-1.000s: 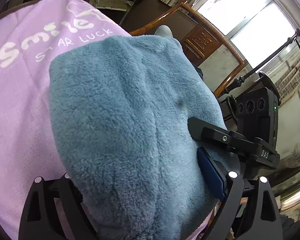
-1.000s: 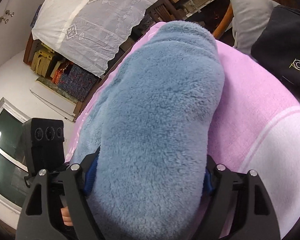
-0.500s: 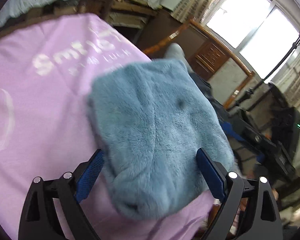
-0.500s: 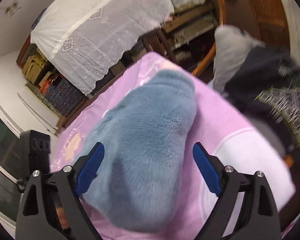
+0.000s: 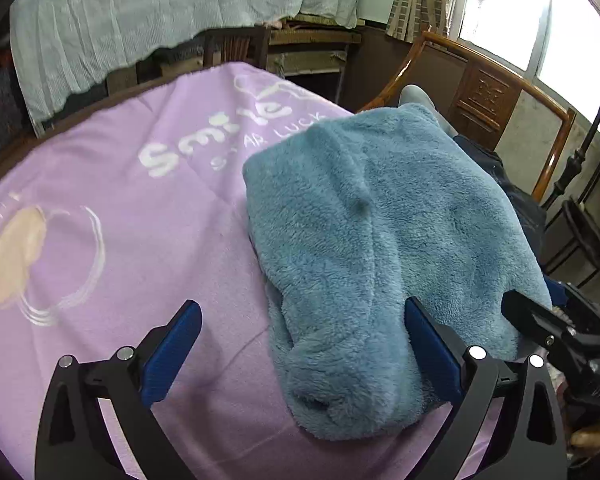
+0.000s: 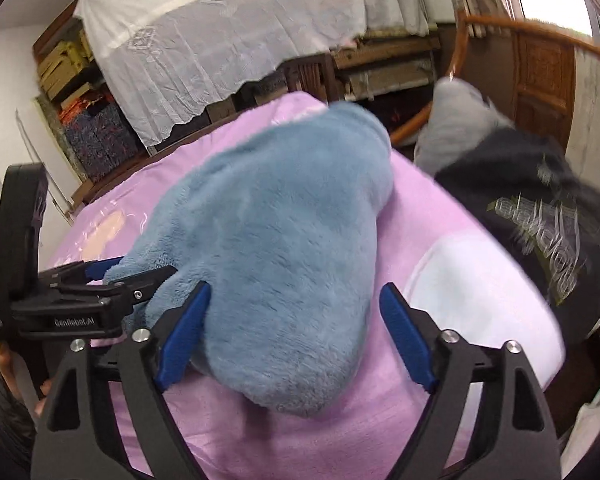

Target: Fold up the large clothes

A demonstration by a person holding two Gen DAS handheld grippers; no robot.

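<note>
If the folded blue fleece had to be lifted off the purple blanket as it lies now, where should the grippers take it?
Grip the blue fleece at its near rounded end, coming in low from the front edge of the purple blanket. That thick folded roll lies between the open fingers of the right gripper; the left gripper could probably pinch the adjacent lobe.

A fluffy blue-grey fleece garment [image 5: 380, 248] lies folded into a thick, rounded bundle on the purple printed blanket [image 5: 120, 240], a lengthwise crease running down its top, its near rolled end bulging toward the blanket's edge.
</note>
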